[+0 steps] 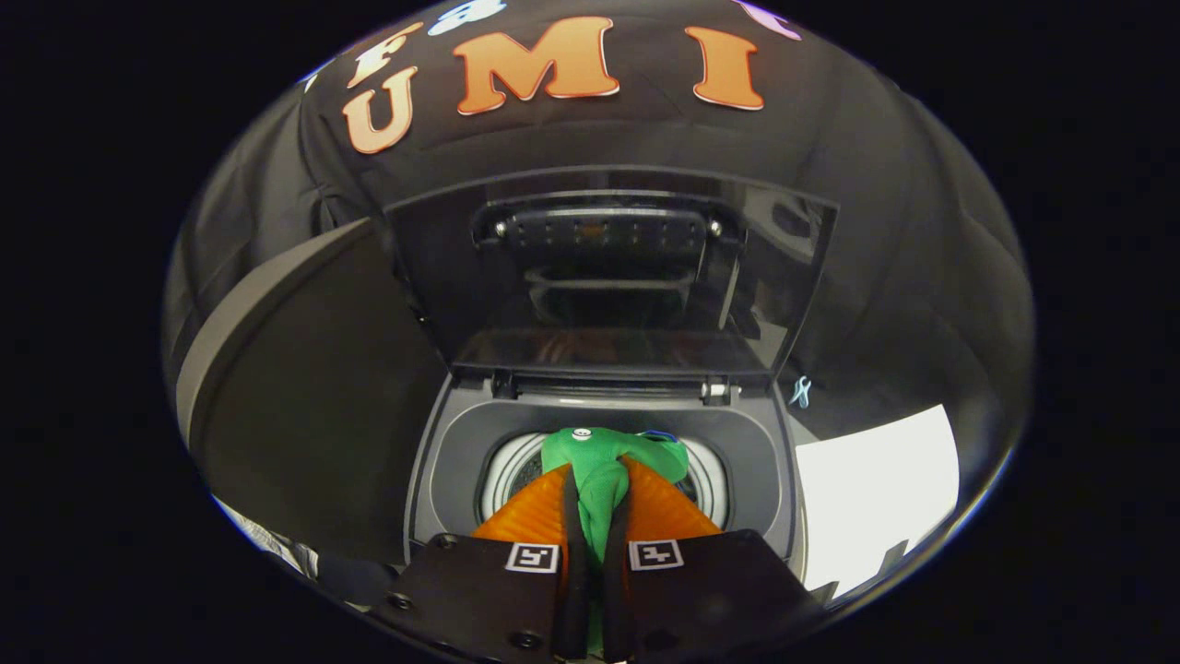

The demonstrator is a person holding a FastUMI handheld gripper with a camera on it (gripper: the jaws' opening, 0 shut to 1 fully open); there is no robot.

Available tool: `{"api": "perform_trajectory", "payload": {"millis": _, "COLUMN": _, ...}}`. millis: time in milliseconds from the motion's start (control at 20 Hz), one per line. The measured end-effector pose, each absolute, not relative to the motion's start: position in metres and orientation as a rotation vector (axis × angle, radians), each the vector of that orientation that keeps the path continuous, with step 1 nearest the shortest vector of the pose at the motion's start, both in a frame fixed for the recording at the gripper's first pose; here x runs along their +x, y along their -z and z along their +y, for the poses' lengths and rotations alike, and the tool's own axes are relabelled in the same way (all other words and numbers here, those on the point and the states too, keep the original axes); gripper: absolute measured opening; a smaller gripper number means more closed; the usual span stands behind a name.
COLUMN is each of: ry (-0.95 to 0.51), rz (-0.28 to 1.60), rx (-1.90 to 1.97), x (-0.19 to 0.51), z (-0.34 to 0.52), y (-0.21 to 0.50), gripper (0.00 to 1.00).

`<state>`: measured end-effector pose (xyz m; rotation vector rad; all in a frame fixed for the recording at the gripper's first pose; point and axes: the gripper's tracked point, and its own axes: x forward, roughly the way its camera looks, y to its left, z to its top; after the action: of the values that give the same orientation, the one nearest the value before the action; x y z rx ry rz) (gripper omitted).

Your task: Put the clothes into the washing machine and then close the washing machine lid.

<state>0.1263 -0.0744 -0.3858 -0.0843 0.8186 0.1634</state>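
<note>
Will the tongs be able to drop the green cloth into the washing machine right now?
Probably yes. The lid stands open, and the tongs, shut on the green cloth, are right above the drum with nothing between.

No readable text or labels apart from the booth wall's letters.

soft cloth garment [604, 480], glossy glass lid [608, 277]

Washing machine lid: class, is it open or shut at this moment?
Open. The lid stands raised behind the drum opening, hinged at the back, while the gripper holds a green cloth over the drum.
</note>
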Motion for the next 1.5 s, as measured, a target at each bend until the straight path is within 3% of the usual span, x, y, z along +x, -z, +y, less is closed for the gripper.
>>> {"api": "perform_trajectory", "payload": {"millis": 800, "ry": 0.040, "rz": 1.014, "rx": -0.022, "x": 0.131, "z": -0.091, "y": 0.523, "gripper": 0.15}}
{"api": "perform_trajectory", "payload": {"millis": 1000, "ry": 0.068, "rz": 1.041, "rx": -0.028, "x": 0.129, "z": -0.093, "y": 0.529, "gripper": 0.24}}
{"api": "perform_trajectory", "payload": {"millis": 1200, "ry": 0.072, "rz": 1.031, "rx": -0.044, "x": 0.128, "z": -0.096, "y": 0.525, "gripper": 0.39}}
{"api": "perform_trajectory", "payload": {"millis": 1450, "ry": 0.078, "rz": 0.990, "rx": -0.083, "x": 0.130, "z": -0.102, "y": 0.501, "gripper": 0.43}}
{"api": "perform_trajectory", "payload": {"millis": 1500, "ry": 0.078, "rz": 0.984, "rx": -0.093, "x": 0.130, "z": -0.103, "y": 0.496, "gripper": 0.50}}
